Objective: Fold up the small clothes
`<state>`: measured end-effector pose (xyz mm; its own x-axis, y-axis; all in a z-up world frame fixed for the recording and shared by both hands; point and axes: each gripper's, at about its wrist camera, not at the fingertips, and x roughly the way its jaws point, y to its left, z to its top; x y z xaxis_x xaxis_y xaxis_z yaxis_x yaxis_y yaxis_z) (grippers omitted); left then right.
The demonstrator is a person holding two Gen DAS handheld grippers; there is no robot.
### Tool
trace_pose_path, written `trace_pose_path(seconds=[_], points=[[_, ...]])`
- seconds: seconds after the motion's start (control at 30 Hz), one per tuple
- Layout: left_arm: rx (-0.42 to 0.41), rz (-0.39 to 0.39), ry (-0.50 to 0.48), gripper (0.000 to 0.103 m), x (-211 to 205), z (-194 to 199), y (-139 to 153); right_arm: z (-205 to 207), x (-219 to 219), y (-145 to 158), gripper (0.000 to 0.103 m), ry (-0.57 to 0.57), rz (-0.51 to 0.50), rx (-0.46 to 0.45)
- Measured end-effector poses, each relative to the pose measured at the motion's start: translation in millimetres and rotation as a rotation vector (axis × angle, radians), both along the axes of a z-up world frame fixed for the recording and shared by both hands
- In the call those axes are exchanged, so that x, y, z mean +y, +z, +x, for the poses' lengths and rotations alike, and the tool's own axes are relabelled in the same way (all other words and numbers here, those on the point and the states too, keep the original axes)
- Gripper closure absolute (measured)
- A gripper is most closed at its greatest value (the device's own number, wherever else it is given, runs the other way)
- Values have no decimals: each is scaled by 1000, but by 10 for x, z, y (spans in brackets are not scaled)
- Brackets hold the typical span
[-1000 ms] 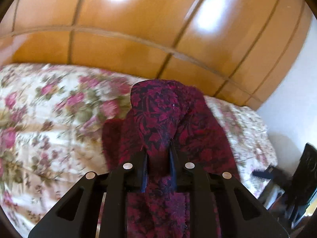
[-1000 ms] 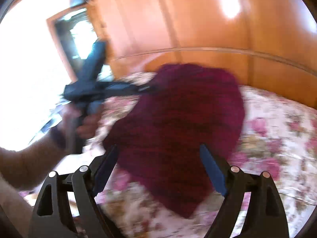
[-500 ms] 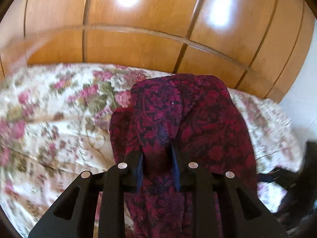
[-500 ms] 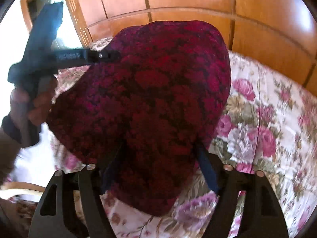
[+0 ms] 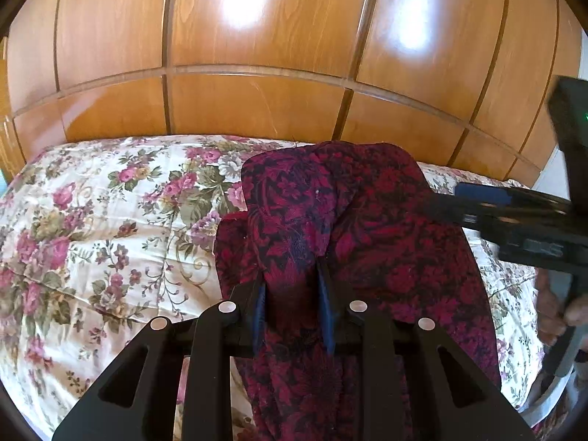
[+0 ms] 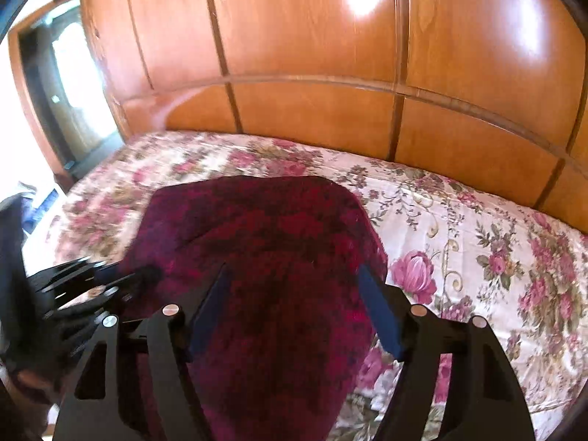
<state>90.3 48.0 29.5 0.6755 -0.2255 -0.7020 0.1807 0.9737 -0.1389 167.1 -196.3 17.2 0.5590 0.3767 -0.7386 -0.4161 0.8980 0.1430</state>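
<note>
A: What changed in the last second?

B: The right gripper point(image 6: 294, 301) swung in on the dark red patterned garment point(image 6: 264, 257). A second ago the cloth hung ahead of it; now the cloth fills the space between its blue pads. Its jaws have just been closing, with the cloth between them, but they stand wide and I can't see the pads pressing yet. So unclenched, not a grip.

A: Left?

B: The left gripper point(image 5: 292, 296) is clenched on a bunched fold of the garment point(image 5: 367, 242), same hold as a second ago, pads narrow with the cloth squeezed through. It has barely shifted.

A: Meaning for the task?

B: My read: a second hold is being set up so the piece can be spread or doubled over. No fold laid yet.

A: Where's the garment against the tongs?

B: In the left wrist view it rises from between the pads toward 12 o'clock and drapes to 3 o'clock, where the right tool comes in. In the right wrist view it runs from 12 down to 6 o'clock between the jaws; the left tool sits at 9 o'clock, blurred. It's over the floral bedspread point(image 5: 92, 242), near the wooden headboard point(image 5: 257, 103). Whether its lower end rests on the bed I can't tell.
</note>
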Motion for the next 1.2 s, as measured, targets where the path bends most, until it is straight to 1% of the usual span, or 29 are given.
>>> trace_pose_path(seconds=[0.07,0.4,0.5,0.57,0.7,0.73,0.77,0.8,0.83,0.93,1.0,1.03,1.07,1.1,1.17,1.2], points=[[-6,7,3,81,-1,-9,-4,83,64,-112,34,-8,-14,21],[-1,-5,22,81,58,21,-75,169,250,-318,33,-7,-49,62],[6,8,33,81,63,45,-162,212,348,-462,33,-11,-93,62],[6,13,54,79,84,43,-246,232,406,-563,32,-19,-106,68],[-7,-19,72,79,155,-17,-234,181,465,-500,30,-19,-138,35],[-11,-25,74,79,167,-36,-212,153,457,-452,26,-22,-136,22],[-20,-33,77,79,179,-69,-182,118,438,-397,18,-36,-134,6],[-22,-33,78,78,182,-92,-163,73,415,-343,15,-55,-135,-16],[-28,-23,86,74,180,-121,-140,27,406,-301,11,-66,-139,-34],[-44,-3,100,73,170,-182,-92,-147,408,-206,8,-78,-170,-97],[-51,13,119,64,169,-216,-79,-275,407,-175,6,-85,-191,-133],[-58,30,136,55,172,-236,-80,-329,404,-165,5,-84,-197,-146],[-60,35,148,50,182,-251,-80,-368,400,-159,4,-84,-202,-154],[-57,34,155,49,196,-257,-86,-412,392,-152,3,-84,-206,-162],[-40,29,171,42,233,-259,-111,-493,366,-139,3,-79,-206,-172],[-35,29,173,42,245,-257,-116,-529,344,-138,3,-77,-204,-172]])
